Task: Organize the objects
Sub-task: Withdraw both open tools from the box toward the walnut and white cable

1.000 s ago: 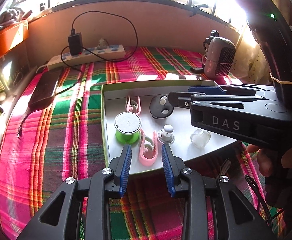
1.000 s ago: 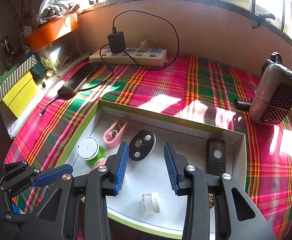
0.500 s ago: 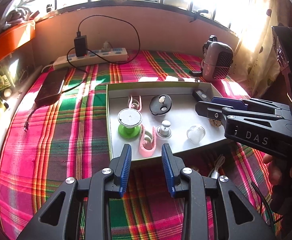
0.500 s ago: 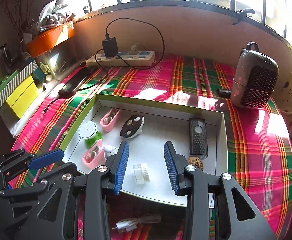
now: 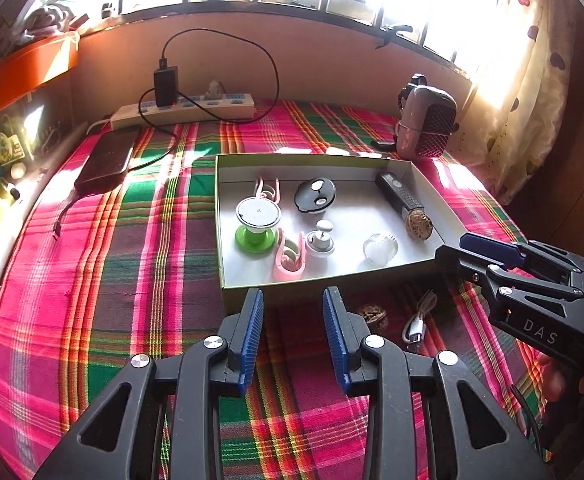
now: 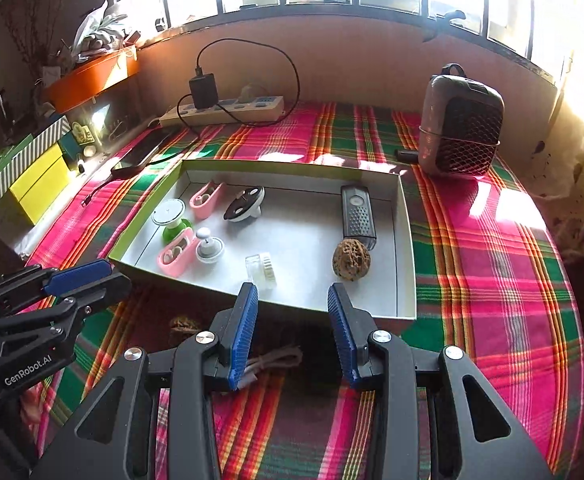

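A shallow green-rimmed box on the plaid cloth holds two pink clips, a green-and-white spool, a black oval disc, a white knob, a clear small jar, a dark remote and a walnut. In front of the box lie a second walnut and a white coiled cable. My left gripper is open over the cloth before the box. My right gripper is open above the cable, holding nothing.
A power strip with a black charger and a dark power bank sit at the back left. A grey mesh-fronted heater stands at the back right. Yellow boxes and an orange tray line the left edge.
Both grippers have drawn back from over the box toward the near side. The walnut and cable in front of the box have come into view. Both sets of jaws kept the same gap.
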Tool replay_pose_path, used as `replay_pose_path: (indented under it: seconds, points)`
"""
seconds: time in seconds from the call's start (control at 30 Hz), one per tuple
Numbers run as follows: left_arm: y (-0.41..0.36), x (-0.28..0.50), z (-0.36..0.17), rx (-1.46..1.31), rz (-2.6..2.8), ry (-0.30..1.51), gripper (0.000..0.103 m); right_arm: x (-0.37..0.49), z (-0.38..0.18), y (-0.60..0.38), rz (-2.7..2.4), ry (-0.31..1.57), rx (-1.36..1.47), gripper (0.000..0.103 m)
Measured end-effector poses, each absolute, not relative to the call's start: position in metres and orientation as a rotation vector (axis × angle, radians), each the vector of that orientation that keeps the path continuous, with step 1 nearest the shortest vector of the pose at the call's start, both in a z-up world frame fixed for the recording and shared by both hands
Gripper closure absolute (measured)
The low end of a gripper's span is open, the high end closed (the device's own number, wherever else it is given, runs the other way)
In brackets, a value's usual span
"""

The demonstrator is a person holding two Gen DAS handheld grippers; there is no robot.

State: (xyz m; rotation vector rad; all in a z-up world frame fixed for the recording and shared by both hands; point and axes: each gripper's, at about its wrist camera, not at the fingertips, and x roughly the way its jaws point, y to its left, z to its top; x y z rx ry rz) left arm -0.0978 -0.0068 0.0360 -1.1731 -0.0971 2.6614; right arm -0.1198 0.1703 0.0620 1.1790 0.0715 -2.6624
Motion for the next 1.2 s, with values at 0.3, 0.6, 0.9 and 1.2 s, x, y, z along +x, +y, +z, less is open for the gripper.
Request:
replay_pose_path:
  seconds: [0.3,0.6,0.9,1.2]
  points:
    - [-0.011,-0.087,0.03,-1.181,2.644,-0.111,0.074,-0.104,0.043,0.167,-2.643,-0.026,1.266,0.065]
    - [-0.02,-0.079,0.025,-1.195,2.63,-0.117,0.074,-0.104,0.029,0.151,-2.655,-0.014,1.315,0.065]
    - [-0.025,-0.081,0.023,-1.205,2.608,-0.104,0.074,-0.103,0.02,0.142,-2.653,0.024,1.346,0.065]
    - [-0.017,-0.087,0.021,-1.209,2.543,-0.078,0.074,-0.096,0.018,0.145,-2.693,0.093,1.346,0.065]
